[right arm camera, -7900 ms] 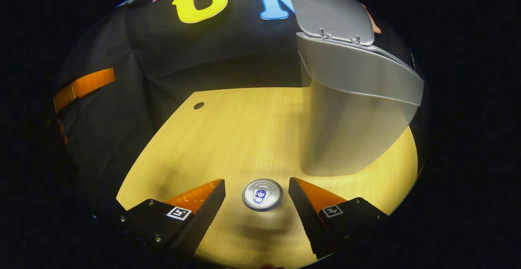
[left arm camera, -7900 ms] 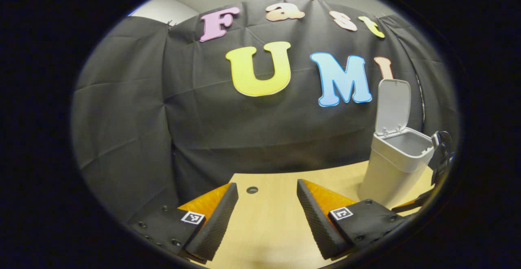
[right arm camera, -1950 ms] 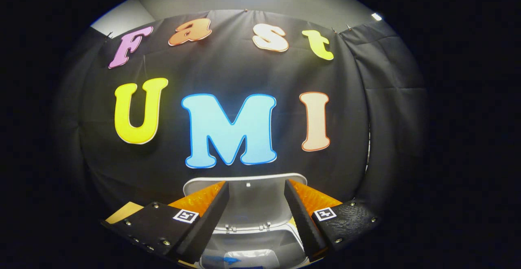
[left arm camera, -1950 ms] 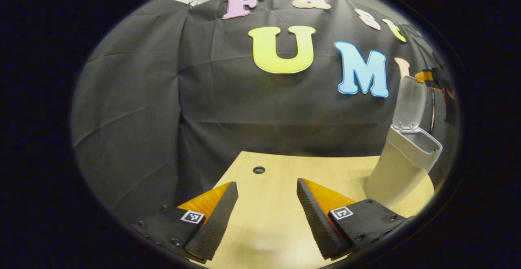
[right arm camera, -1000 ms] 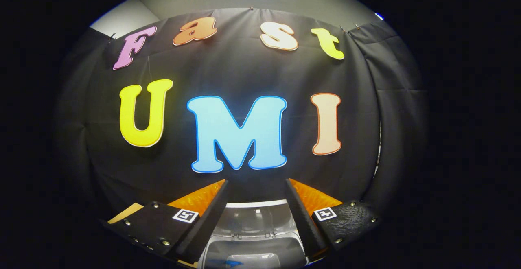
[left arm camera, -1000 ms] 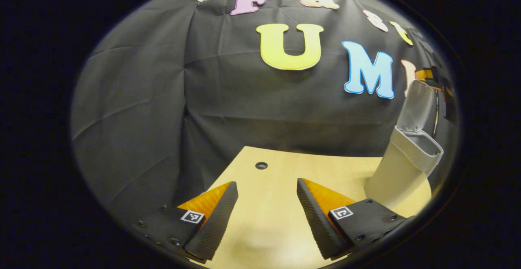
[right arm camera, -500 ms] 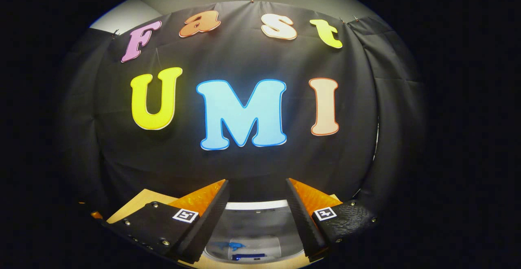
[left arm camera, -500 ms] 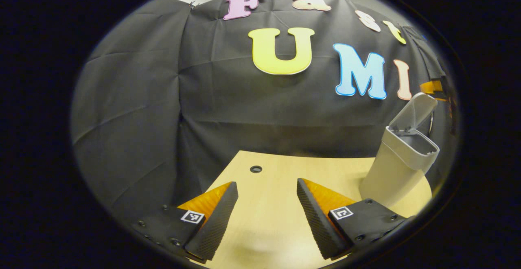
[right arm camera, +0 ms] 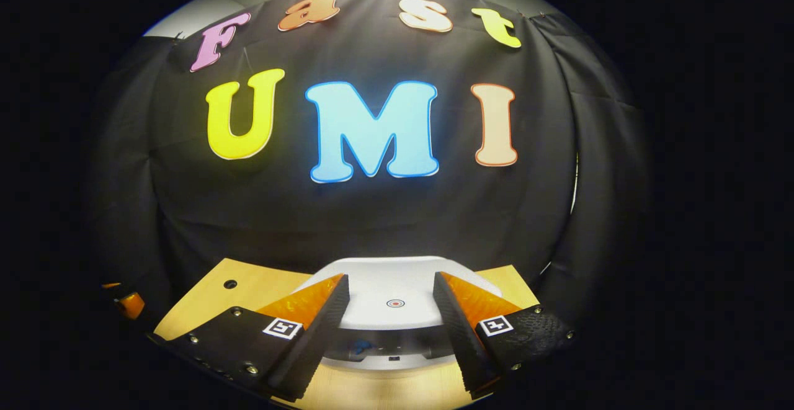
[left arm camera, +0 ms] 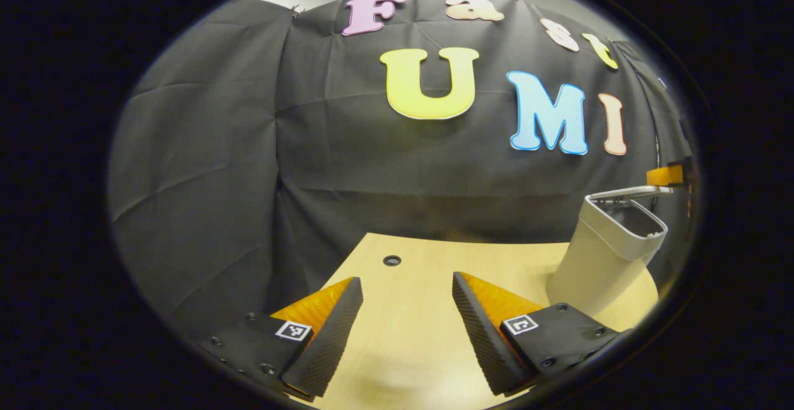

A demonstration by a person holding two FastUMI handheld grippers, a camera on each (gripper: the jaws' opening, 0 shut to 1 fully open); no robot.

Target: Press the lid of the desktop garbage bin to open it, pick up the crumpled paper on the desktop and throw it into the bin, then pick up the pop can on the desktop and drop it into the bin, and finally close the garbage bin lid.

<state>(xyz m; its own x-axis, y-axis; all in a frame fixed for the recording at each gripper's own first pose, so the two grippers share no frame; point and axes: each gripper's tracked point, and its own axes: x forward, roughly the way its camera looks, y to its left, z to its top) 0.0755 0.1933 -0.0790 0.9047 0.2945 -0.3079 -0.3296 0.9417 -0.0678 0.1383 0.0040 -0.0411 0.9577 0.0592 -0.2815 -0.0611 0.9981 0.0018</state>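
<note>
Pressing down on the lid (right arm camera: 391, 286), the right gripper (right arm camera: 391, 311) sits over the bin with its fingers spread wide and nothing between them; the lid's top and its round button mark show in the gap. At 6 o'clock in the right gripper view, under the lid's front edge, a dark slit remains above the bin's rim, with something blue and dark inside, probably the can, though that is too small to tell. In the left gripper view the bin (left arm camera: 598, 255) stands at 3 o'clock, lid nearly level but its front edge lifted off the rim, so I judge the lid not yet latched.

The risk here is an unfinished close: if the push ends before the catch takes, the lid may spring up. Pressing off-centre, or with one finger only, could tip or slide the light bin on the desk (left arm camera: 409, 335). If the contents stand high, they could block the lid.

The left gripper (left arm camera: 406, 329) hovers low over the desk at 6 o'clock, well apart from the bin, fingers wide and holding nothing, so it offers no steadying.
</note>
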